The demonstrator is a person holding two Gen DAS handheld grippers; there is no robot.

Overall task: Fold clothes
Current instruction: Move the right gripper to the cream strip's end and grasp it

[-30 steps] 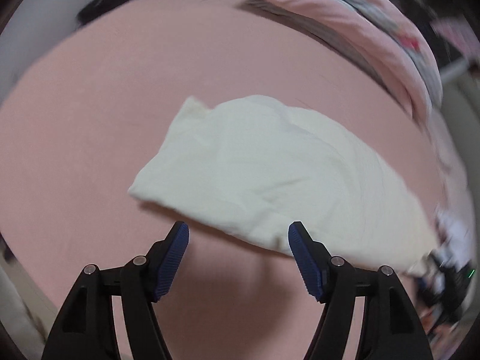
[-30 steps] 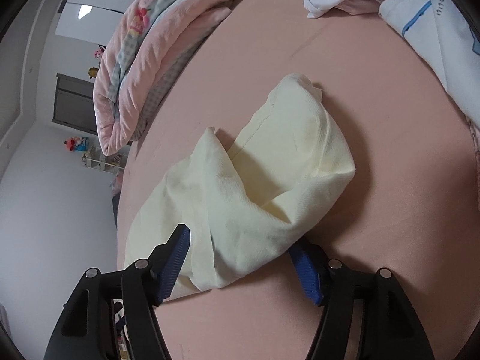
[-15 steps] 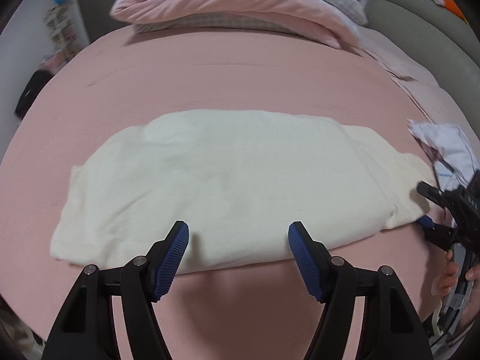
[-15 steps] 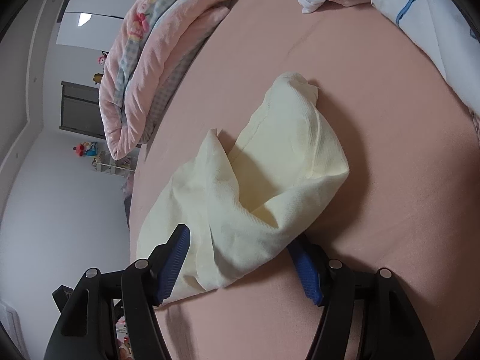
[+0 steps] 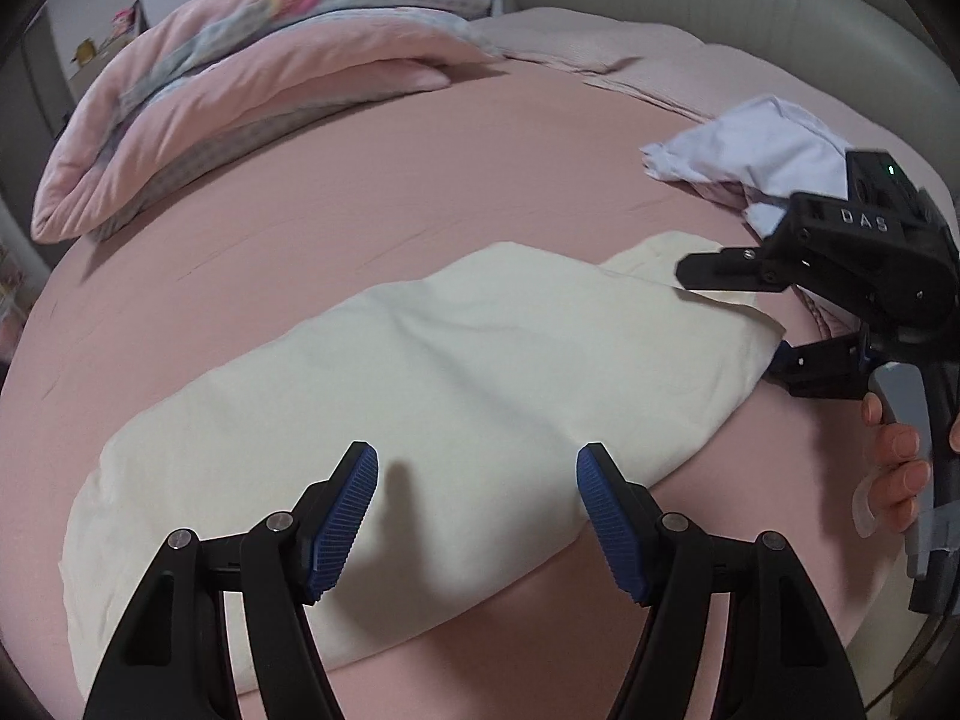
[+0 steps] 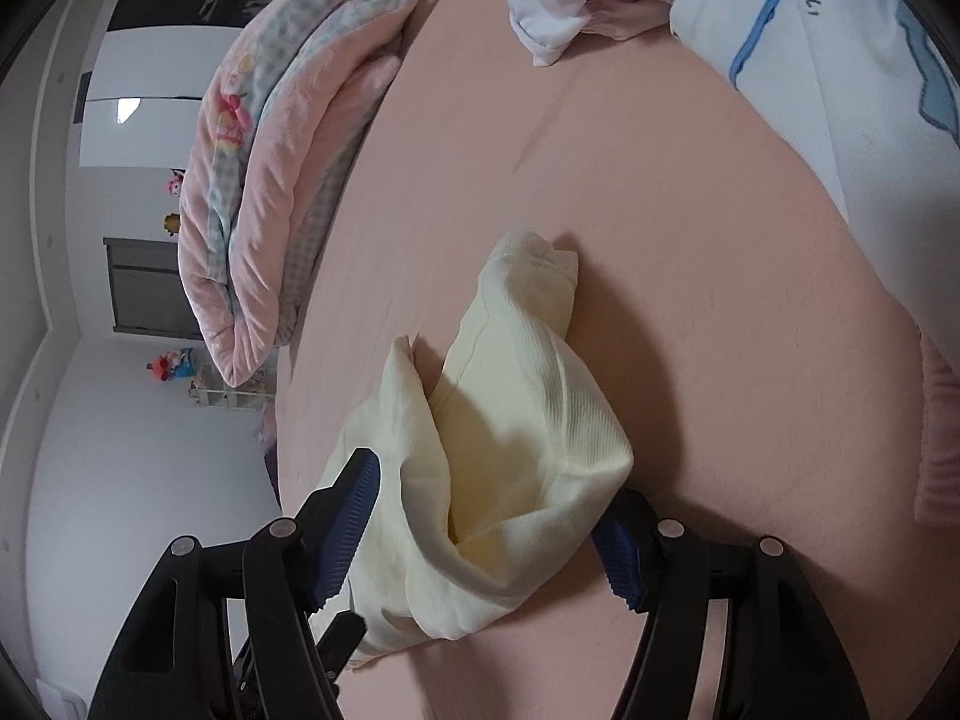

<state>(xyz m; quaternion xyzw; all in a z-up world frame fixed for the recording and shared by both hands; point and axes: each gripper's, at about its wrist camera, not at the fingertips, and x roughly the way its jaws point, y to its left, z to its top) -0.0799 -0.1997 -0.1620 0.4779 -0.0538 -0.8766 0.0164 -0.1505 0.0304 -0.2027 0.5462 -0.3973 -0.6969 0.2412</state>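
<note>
The cream garment (image 5: 456, 396) lies stretched across the pink bed sheet (image 5: 336, 210) in front of you, folded lengthwise into a long band that runs from your near left toward the far right. Your left gripper (image 5: 477, 516) hangs just above its near edge with the blue pads spread wide, holding nothing. Your right gripper (image 6: 492, 516) is at the garment's other end: its fingers stand wide apart on either side of a bunched fold of the cream cloth (image 6: 516, 432), which passes between them and rises in a loose ridge; the pads do not press it together. In the left view you see that gripper's black body (image 5: 852, 264) at the right edge, with your hand (image 5: 897, 462) wrapped around its grey handle. Beyond the garment, a folded pink quilt (image 5: 240, 84) with a checked lining and a floral print sits at the far left of the bed. A crumpled white cloth (image 5: 756, 150) lies at the far right, near a padded grey headboard (image 5: 750, 6). The right view shows white walls (image 6: 120, 420), a dark doorway (image 6: 144, 288) and small toys (image 6: 174, 363) on a shelf past the bed's edge.
</note>
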